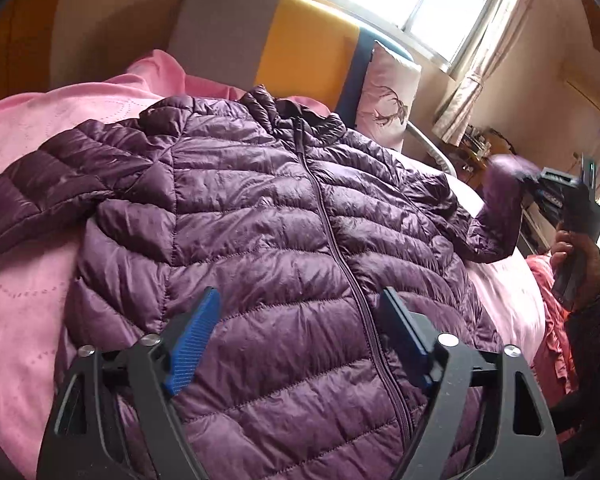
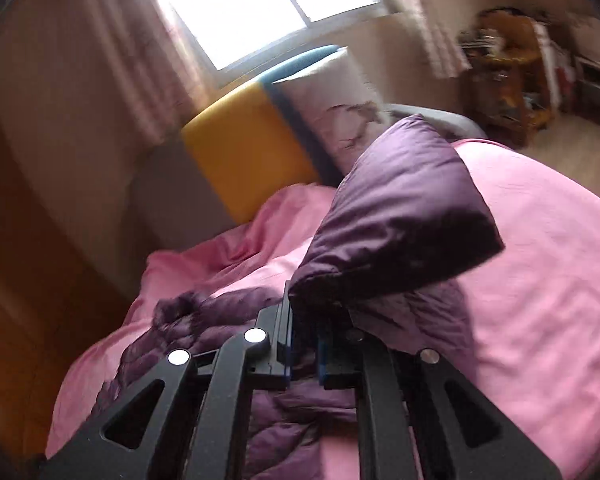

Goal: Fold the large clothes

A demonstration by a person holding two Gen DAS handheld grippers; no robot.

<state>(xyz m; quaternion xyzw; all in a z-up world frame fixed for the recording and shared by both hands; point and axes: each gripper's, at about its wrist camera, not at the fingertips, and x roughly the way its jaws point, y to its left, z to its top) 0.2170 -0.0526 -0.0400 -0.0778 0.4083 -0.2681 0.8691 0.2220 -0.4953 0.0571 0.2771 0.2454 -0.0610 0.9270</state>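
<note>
Left wrist view shows us the purple puffer jacket [image 1: 260,208] spread zipped on the pink bed [image 1: 28,288], our left gripper [image 1: 300,340] with fingers wide apart above its hem, our right gripper [image 2: 304,344] clamped on the sleeve cuff [image 2: 396,216] at three o'clock; light, soft, probably slippery, best pinched at seams.

Purple jacket [image 1: 260,208] on a pink bedspread [image 1: 28,288]

Headboard [image 1: 300,52] banded grey, yellow and blue; pale pillow [image 1: 388,92] printed with a dark deer; black left gripper [image 1: 300,320], blue pads [image 1: 192,344].
</note>
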